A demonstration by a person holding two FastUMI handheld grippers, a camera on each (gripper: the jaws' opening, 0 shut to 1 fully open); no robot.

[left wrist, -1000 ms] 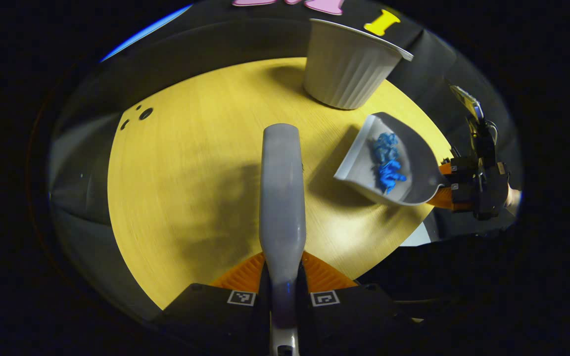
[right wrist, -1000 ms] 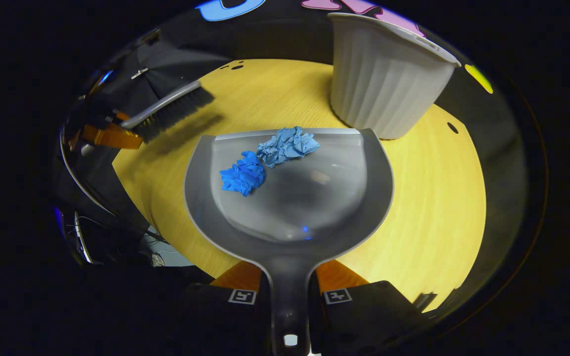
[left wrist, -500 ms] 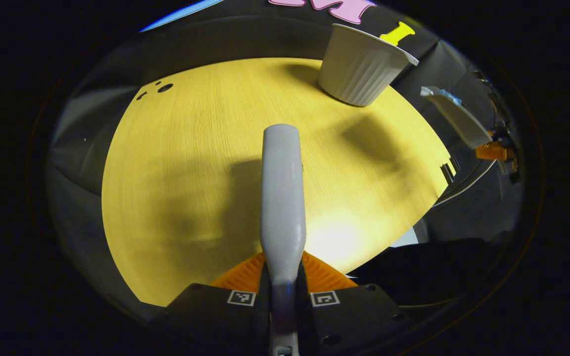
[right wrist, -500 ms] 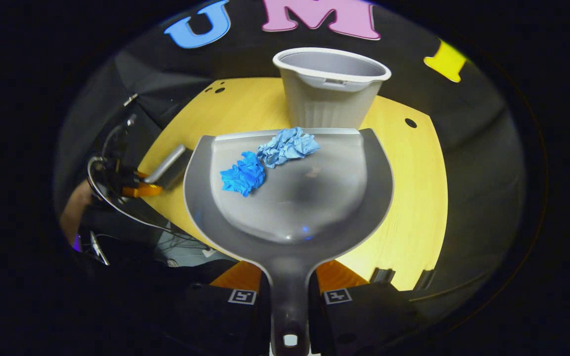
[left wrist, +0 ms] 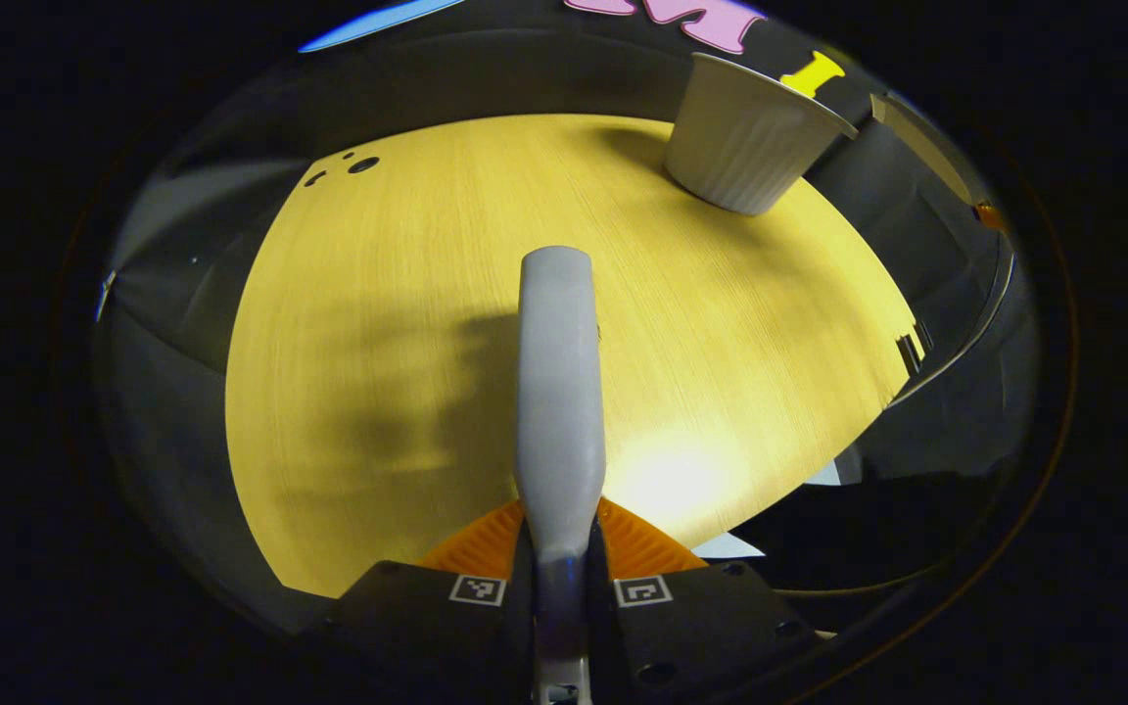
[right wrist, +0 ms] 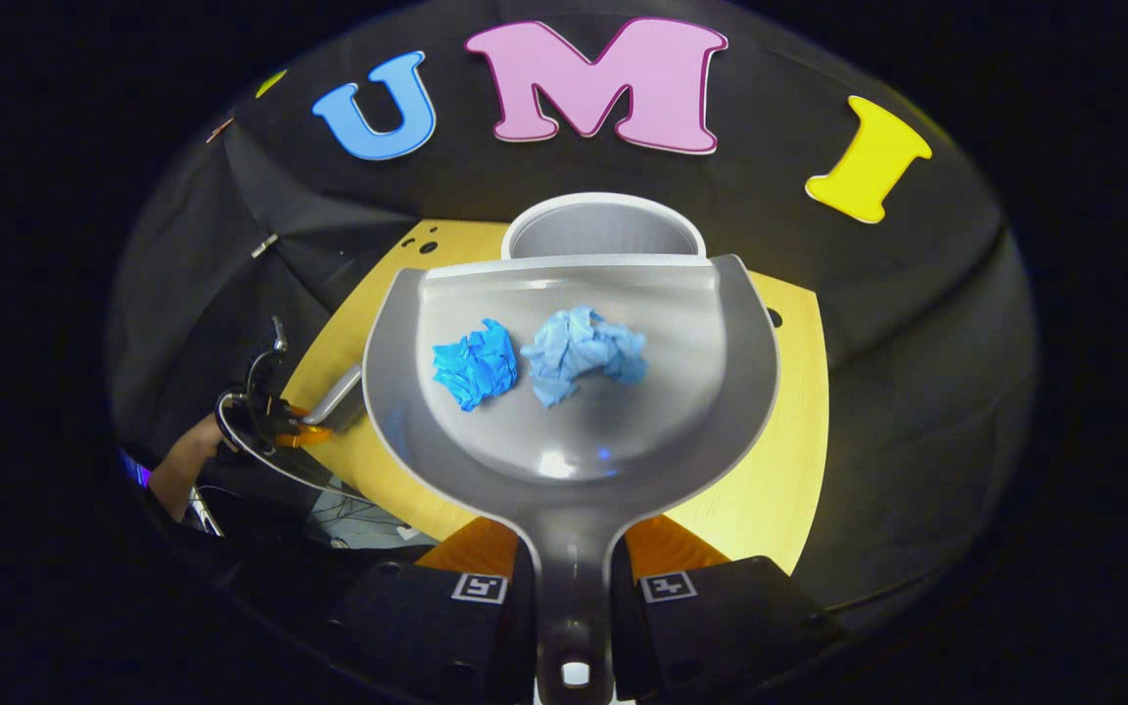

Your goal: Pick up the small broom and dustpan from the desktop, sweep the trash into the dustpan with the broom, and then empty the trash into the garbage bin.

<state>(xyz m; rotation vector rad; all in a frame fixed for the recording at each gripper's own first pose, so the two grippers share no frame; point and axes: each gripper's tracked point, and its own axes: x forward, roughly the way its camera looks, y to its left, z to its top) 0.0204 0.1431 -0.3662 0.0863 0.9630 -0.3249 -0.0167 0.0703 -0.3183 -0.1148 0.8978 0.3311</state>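
Your right fingers clamp the dustpan handle; two blue paper wads sit in the pan, its front edge just before the bin. Your left fingers grip the broom over the desk. Emptying is in hand: tip the pan forward over the bin's mouth.

Grey dustpan — blue trash

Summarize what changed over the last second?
The right hand-held gripper lifted the dustpan off the table and brought its front edge to the garbage bin. Both blue paper wads slid back from the lip. Unchanged: both grips, the left hand-held gripper holding the broom.
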